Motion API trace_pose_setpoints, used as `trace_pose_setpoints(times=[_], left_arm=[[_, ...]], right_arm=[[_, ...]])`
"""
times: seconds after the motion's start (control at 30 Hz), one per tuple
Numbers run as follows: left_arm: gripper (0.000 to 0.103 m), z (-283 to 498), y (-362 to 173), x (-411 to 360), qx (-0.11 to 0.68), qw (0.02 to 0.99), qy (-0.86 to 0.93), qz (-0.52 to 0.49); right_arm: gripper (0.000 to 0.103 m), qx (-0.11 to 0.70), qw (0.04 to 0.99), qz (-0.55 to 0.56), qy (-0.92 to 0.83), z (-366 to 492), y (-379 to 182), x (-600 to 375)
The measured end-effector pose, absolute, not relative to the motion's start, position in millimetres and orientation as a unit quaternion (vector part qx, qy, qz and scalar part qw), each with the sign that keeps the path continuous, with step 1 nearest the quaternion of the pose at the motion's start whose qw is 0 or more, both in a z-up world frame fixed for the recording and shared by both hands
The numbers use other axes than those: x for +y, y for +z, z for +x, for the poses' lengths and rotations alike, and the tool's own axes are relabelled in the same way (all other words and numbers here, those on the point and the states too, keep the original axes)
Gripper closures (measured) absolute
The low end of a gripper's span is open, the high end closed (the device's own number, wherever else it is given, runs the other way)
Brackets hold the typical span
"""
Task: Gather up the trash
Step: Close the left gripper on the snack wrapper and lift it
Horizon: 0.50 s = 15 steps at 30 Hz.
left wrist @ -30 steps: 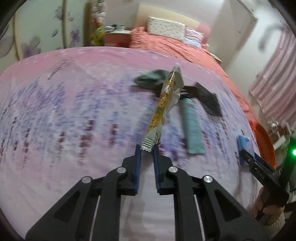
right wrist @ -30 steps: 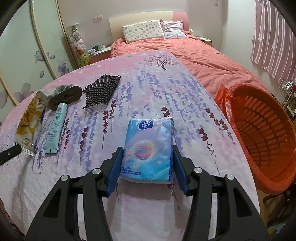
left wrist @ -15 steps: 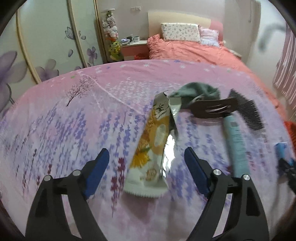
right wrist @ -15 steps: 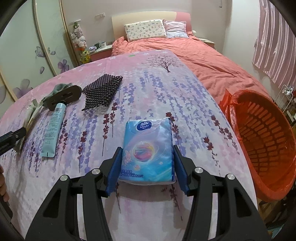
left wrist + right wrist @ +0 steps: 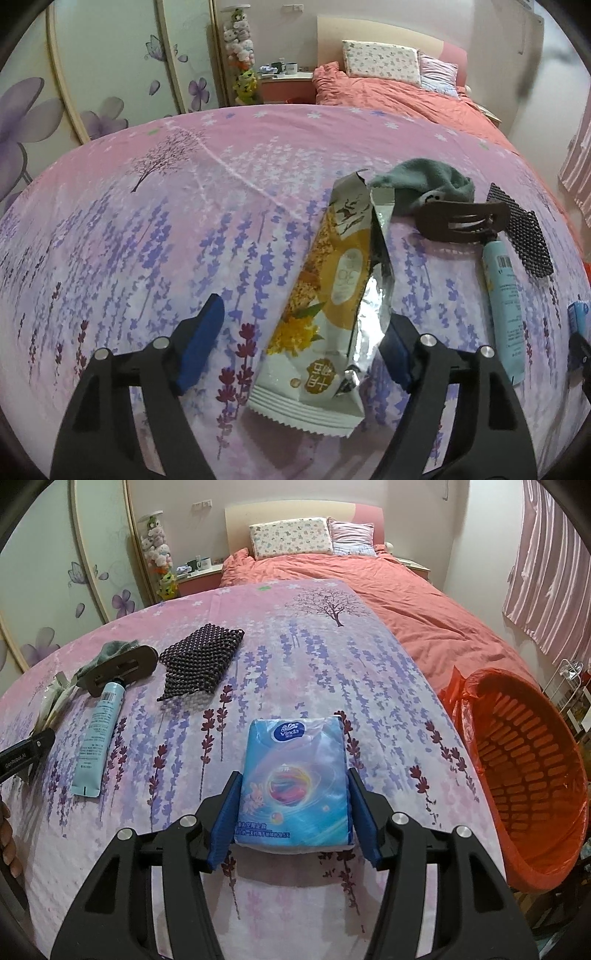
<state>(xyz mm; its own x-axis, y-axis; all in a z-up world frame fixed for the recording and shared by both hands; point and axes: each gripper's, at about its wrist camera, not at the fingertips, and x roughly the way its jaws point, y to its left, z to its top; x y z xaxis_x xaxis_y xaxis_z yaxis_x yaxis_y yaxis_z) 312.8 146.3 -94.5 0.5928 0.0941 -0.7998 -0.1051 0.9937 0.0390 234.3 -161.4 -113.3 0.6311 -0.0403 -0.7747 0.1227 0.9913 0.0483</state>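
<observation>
Two claws engaged: left claw [image 5: 301, 341] just opened, straddling the wrapper [image 5: 328, 295]; right claw [image 5: 291, 812] grips the tissue pack [image 5: 295, 779]; next, regrasp the wrapper for the basket [image 5: 524, 775]

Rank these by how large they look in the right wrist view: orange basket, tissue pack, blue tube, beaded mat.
1. orange basket, clearly the largest.
2. tissue pack, though it lies nearest the camera, which enlarges it.
3. beaded mat and blue tube look about alike; the mat lies farther away, so no ranking between them.

A home bedroom: a made bed [image 5: 369, 587] with pillows [image 5: 290, 537], nightstand [image 5: 199, 578] and flower-painted wardrobe doors [image 5: 110, 70].
</observation>
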Motion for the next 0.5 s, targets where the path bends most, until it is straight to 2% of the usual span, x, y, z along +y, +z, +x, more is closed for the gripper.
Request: trace_pose_setpoints(times=[0.4, 0.5], left_arm=[[0.017, 316, -98, 158, 0.452, 0.889, 0.065, -0.012], [0.014, 317, -98, 161, 0.454, 0.888, 0.069, -0.015]], right_arm=[[0.045, 0.428, 0.901, 0.046, -0.050, 234, -113, -162], [0.036, 0.431, 0.899, 0.047, -0.064, 234, -114, -165]])
